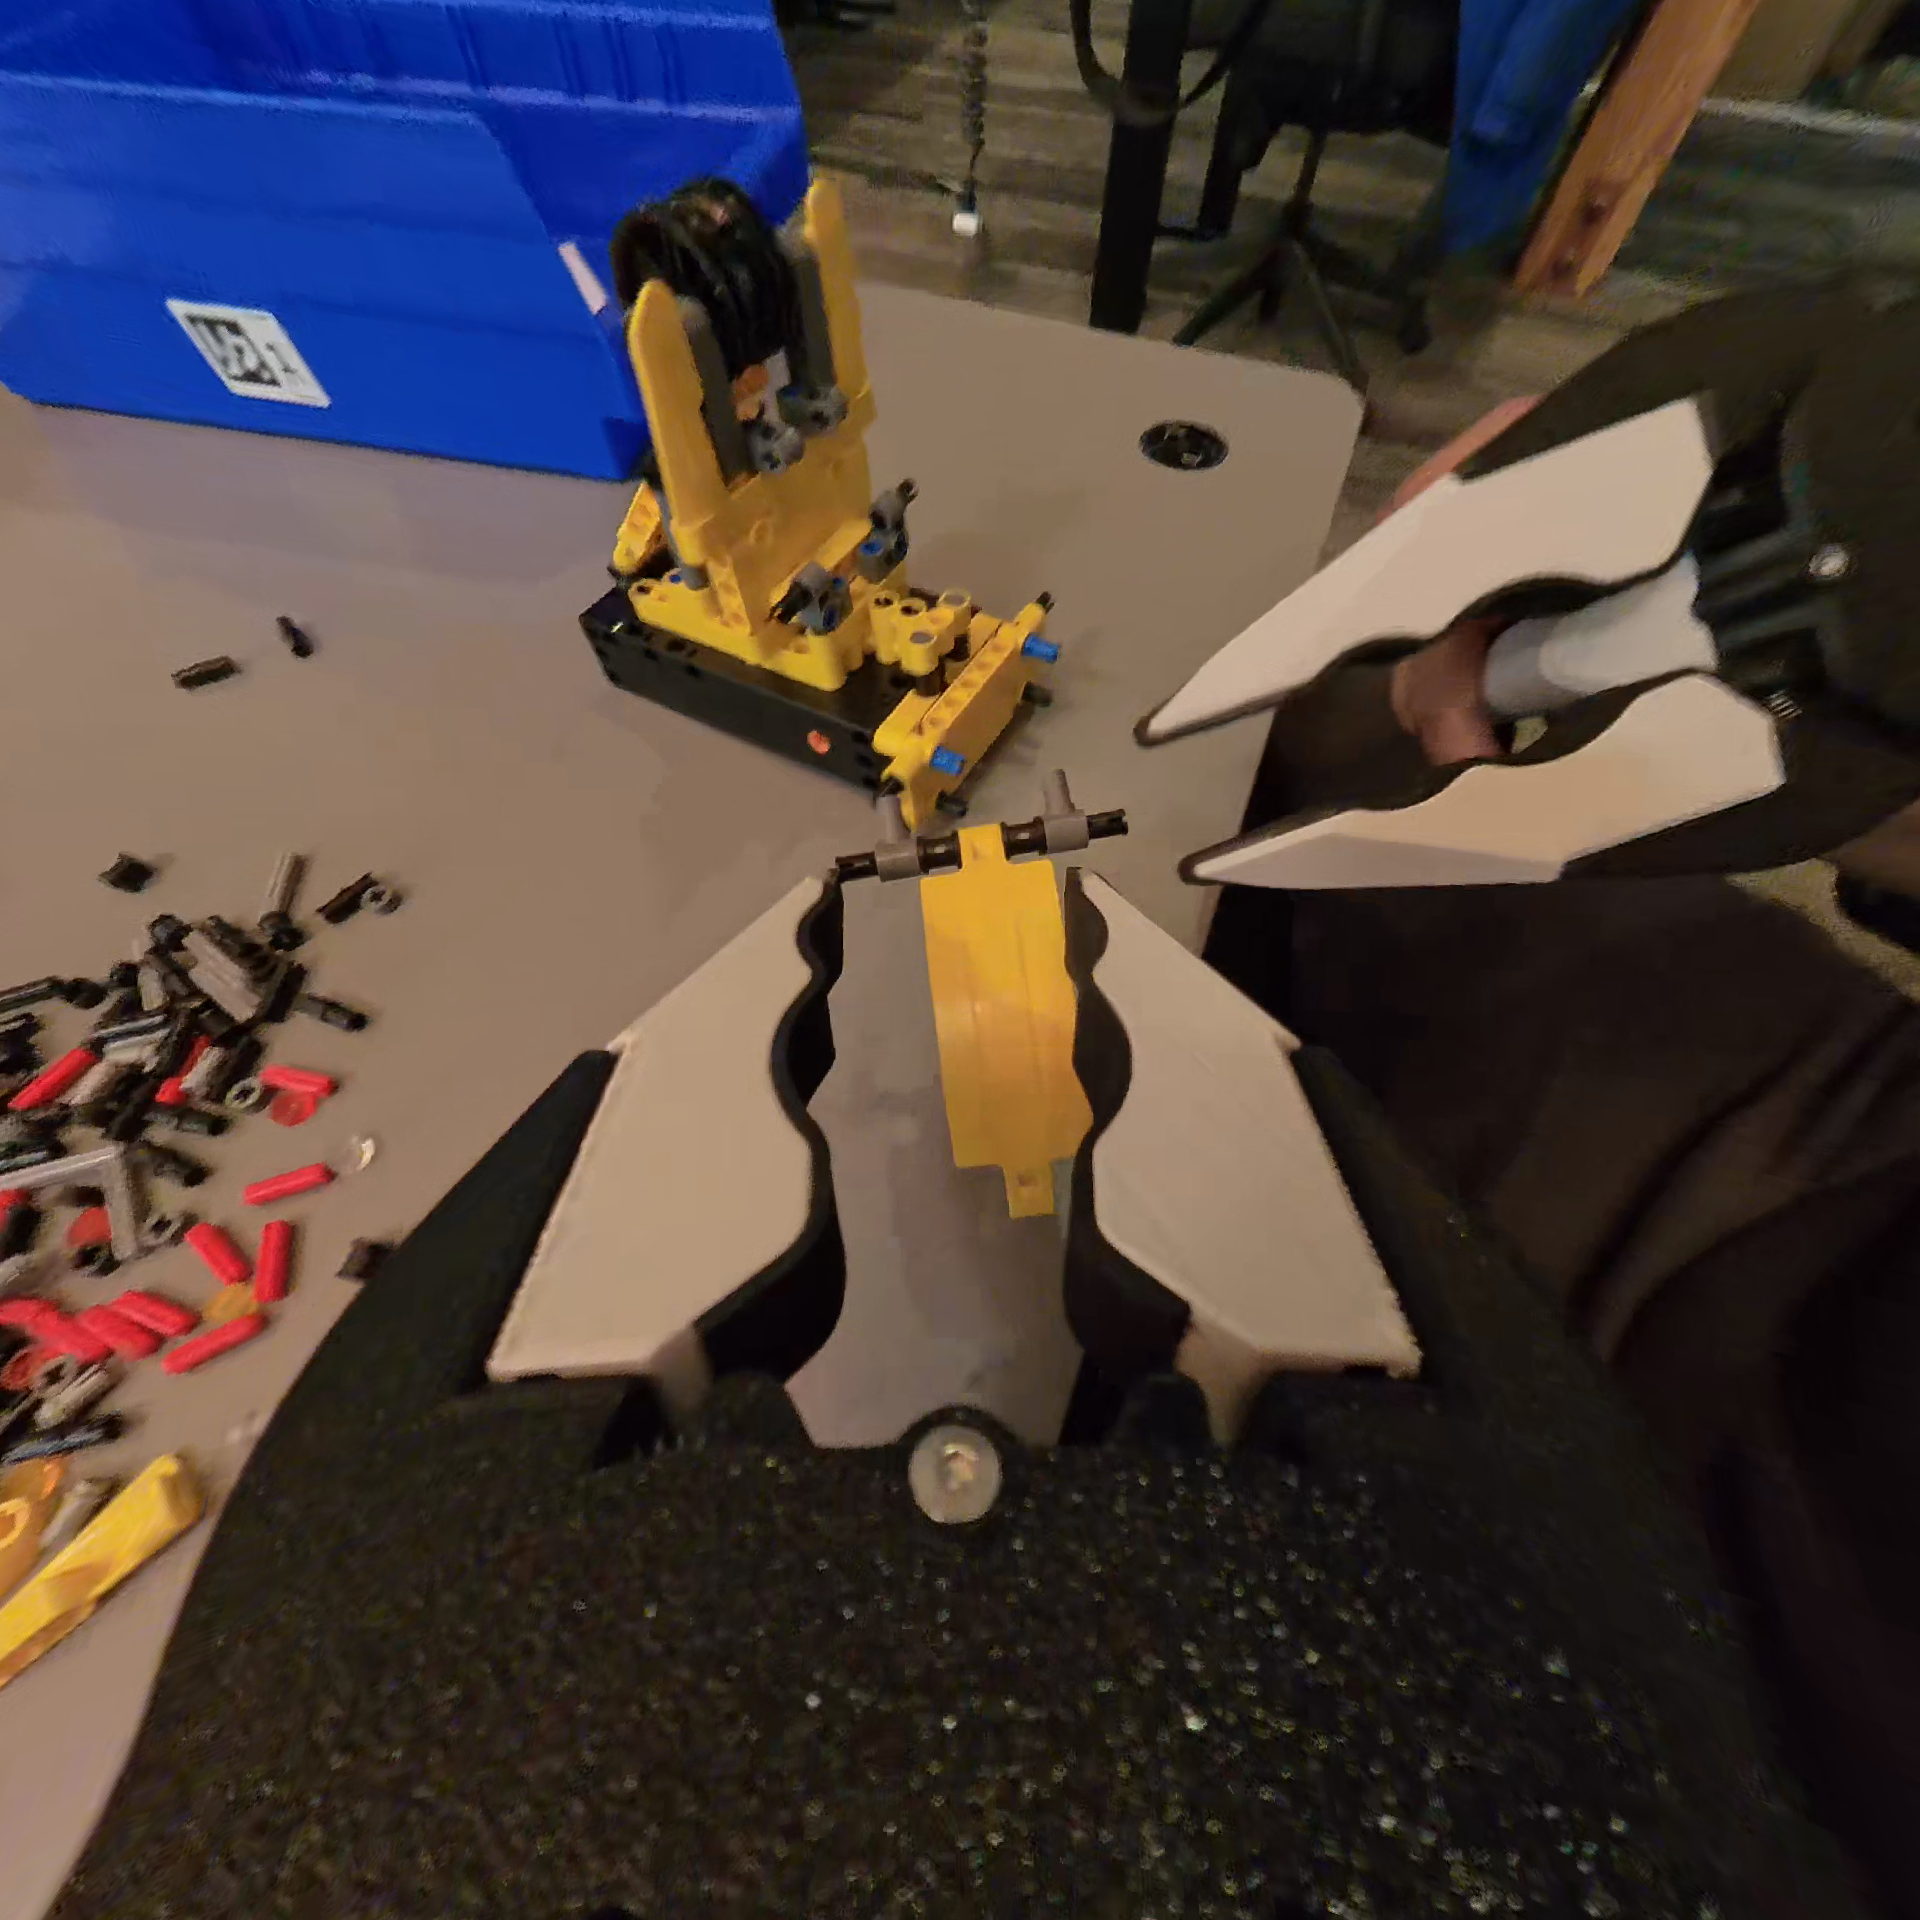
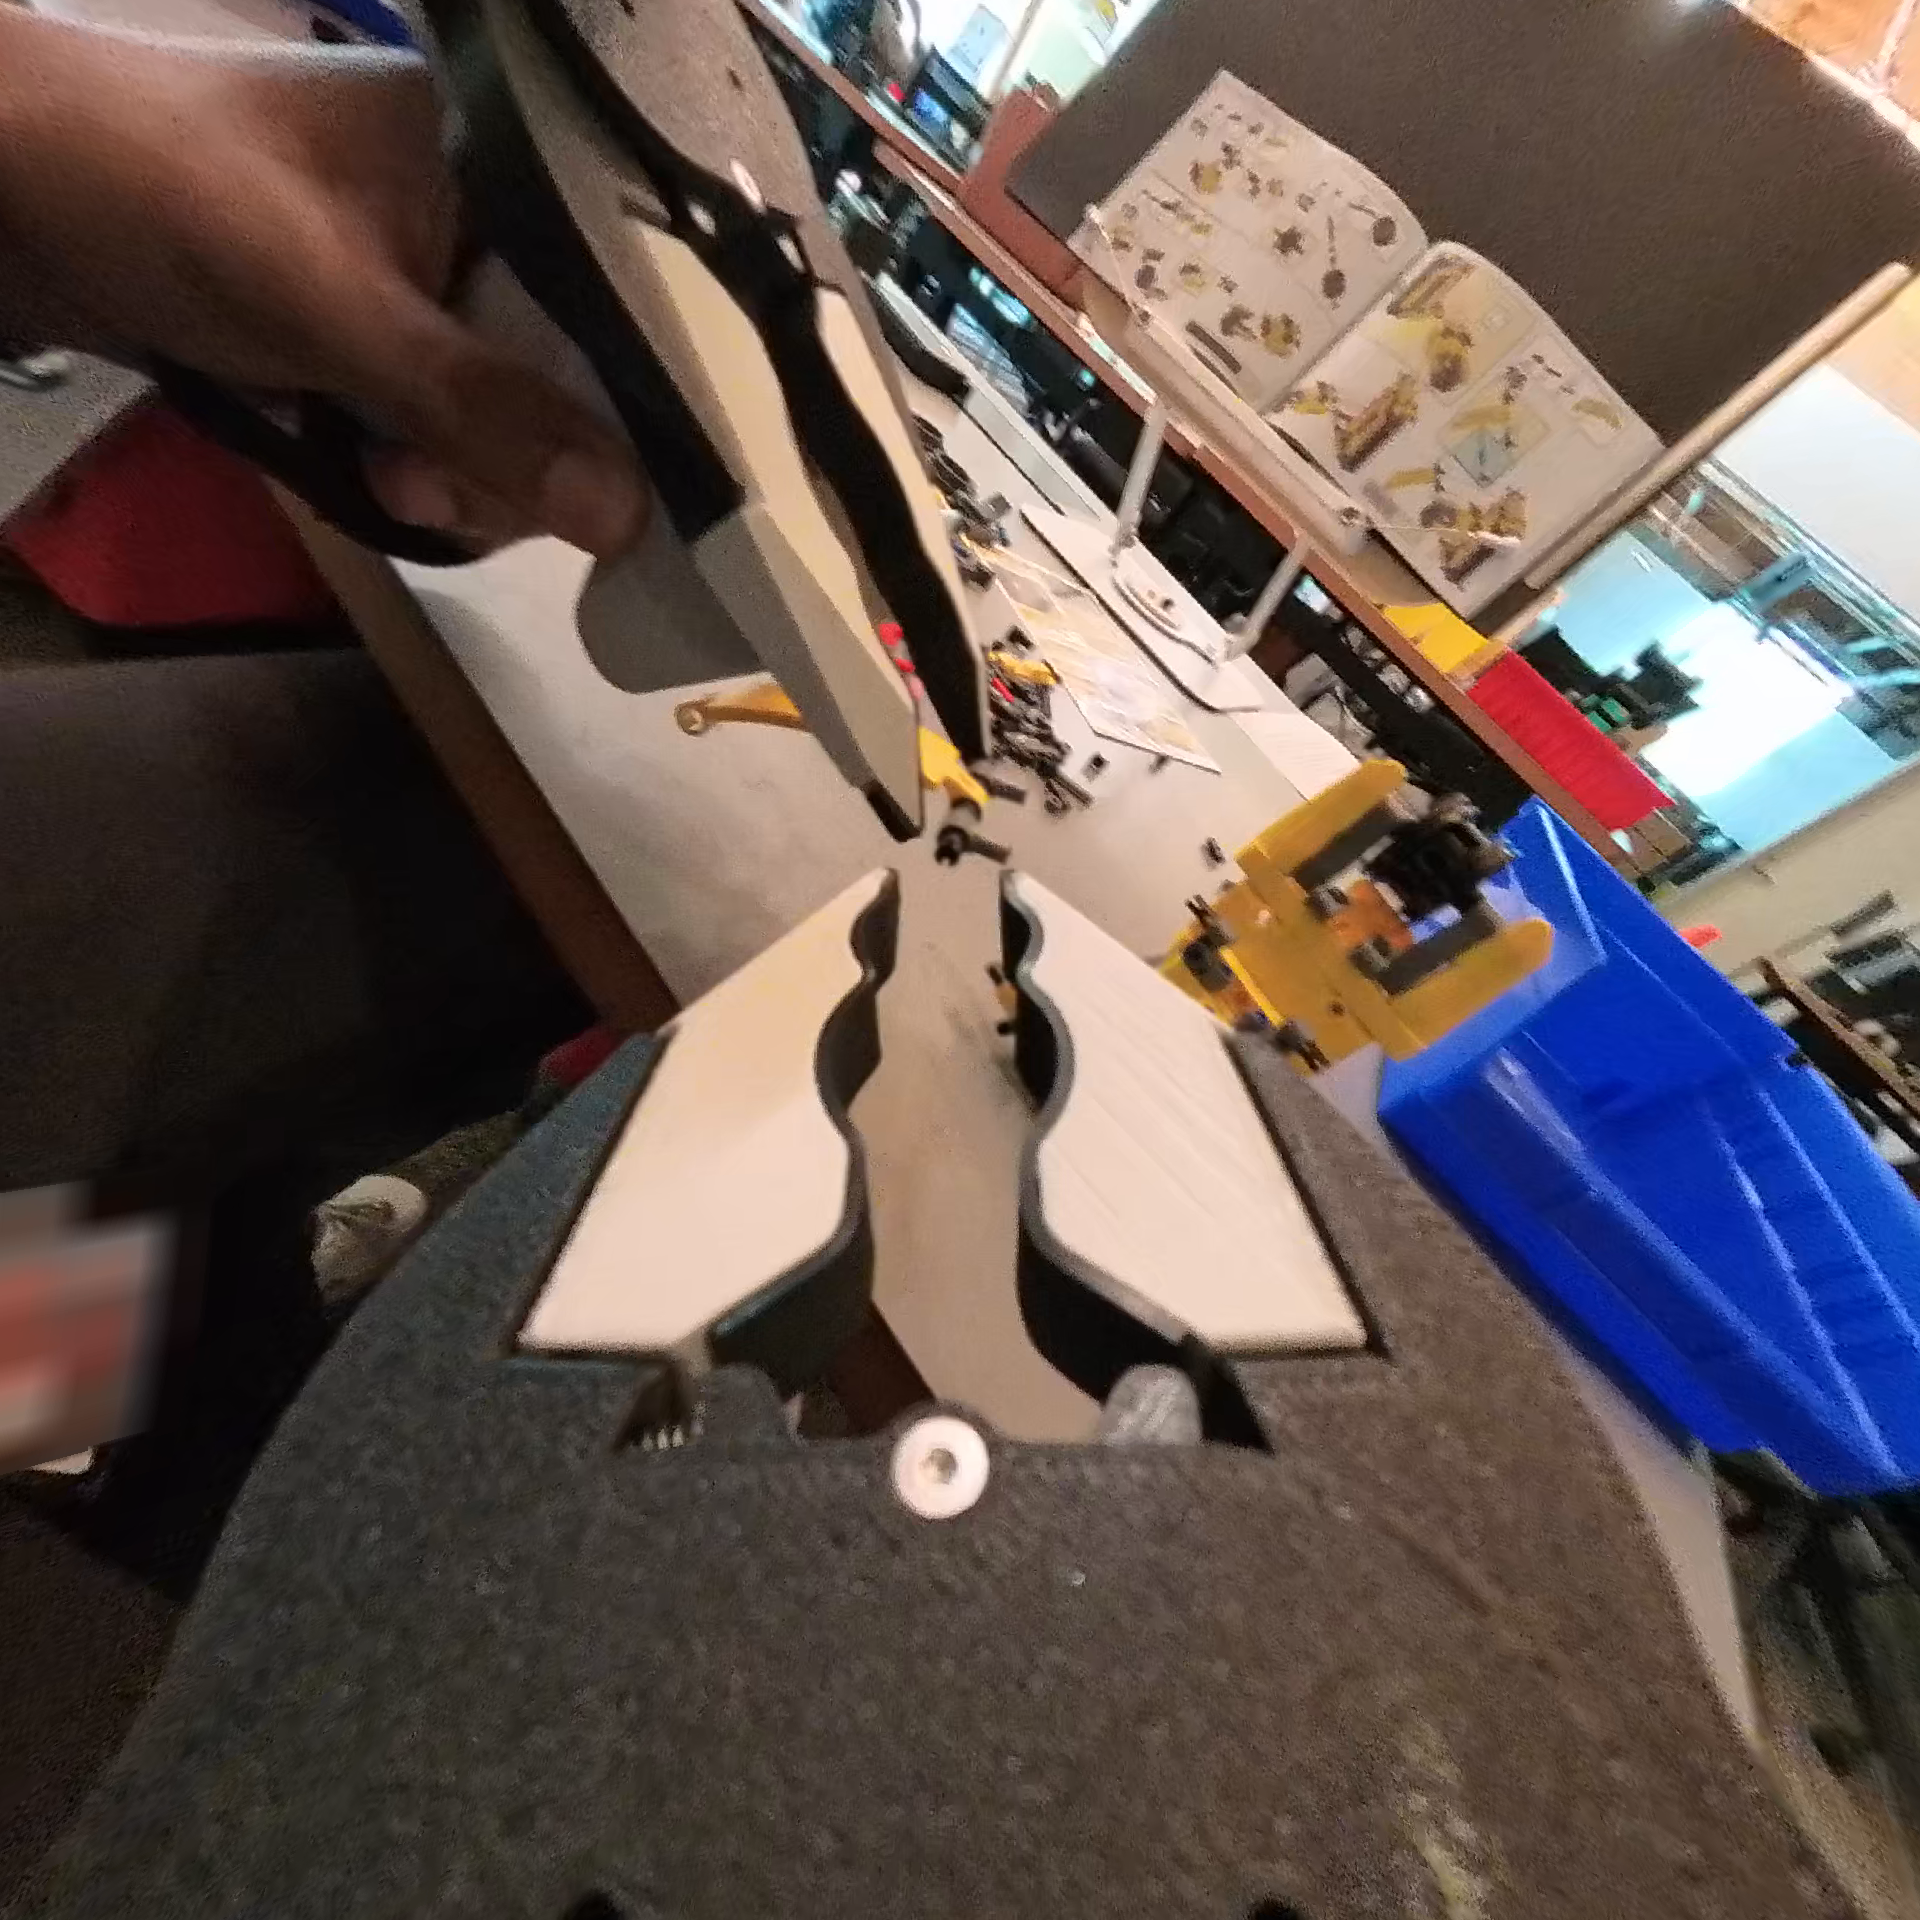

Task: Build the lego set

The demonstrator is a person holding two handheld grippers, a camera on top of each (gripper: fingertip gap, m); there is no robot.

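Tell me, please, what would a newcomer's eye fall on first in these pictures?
Probably the left claw, with a long yellow panel piece between its fingers, a black axle with grey connectors at its far tip. Just beyond stands a yellow and black brick model on the grey table, before a blue bin. The right claw hangs open, nearby.

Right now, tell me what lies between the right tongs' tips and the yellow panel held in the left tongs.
Only the cross axle at the yellow panel's front end, black with grey connectors. The right tongs stand open just off its end; the left wrist view shows bare table otherwise.
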